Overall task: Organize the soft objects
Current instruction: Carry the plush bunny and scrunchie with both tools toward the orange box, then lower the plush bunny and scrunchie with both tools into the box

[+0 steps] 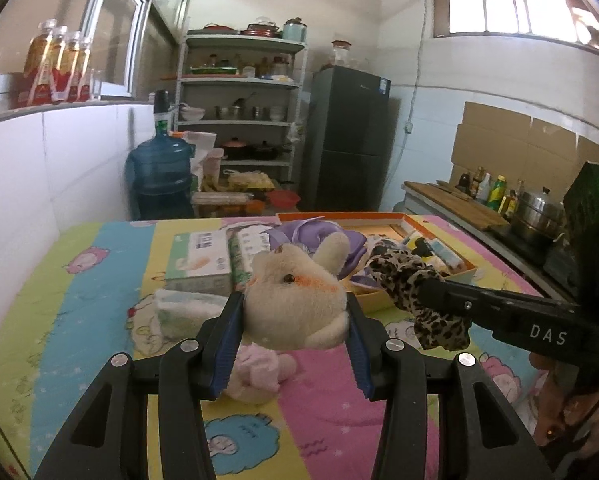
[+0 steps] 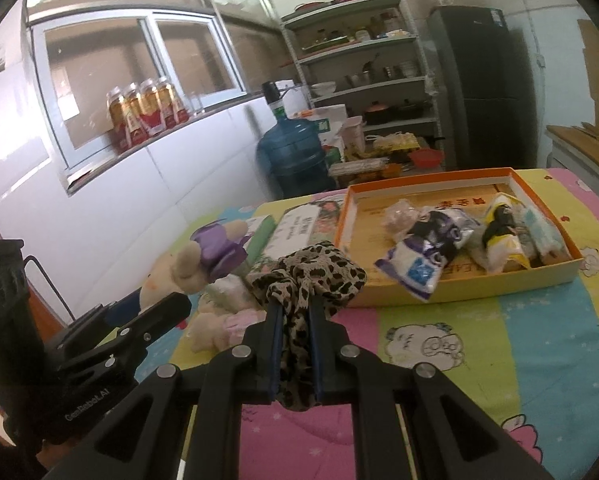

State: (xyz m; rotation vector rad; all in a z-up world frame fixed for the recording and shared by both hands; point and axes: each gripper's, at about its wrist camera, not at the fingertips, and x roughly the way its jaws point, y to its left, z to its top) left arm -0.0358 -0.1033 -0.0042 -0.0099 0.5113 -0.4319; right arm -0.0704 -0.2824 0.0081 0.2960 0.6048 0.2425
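Observation:
My left gripper [image 1: 295, 300] is shut on a cream plush bunny [image 1: 299, 300] with a purple bow and holds its head above the colourful table cover; the pink body hangs below. The bunny also shows in the right wrist view [image 2: 187, 268]. My right gripper [image 2: 293, 300] is shut on a leopard-print scrunchie [image 2: 311, 276], held just above the table beside the bunny. The scrunchie also shows in the left wrist view [image 1: 411, 288]. An orange-rimmed box [image 2: 459, 292] behind holds several soft packets.
Tissue packs [image 1: 199, 260] and a folded white cloth [image 1: 179, 312] lie behind the bunny. A water jug [image 1: 159, 172], shelves [image 1: 243, 100] and a fridge [image 1: 347, 140] stand beyond the table. A counter with a pot [image 1: 539, 212] runs along the right.

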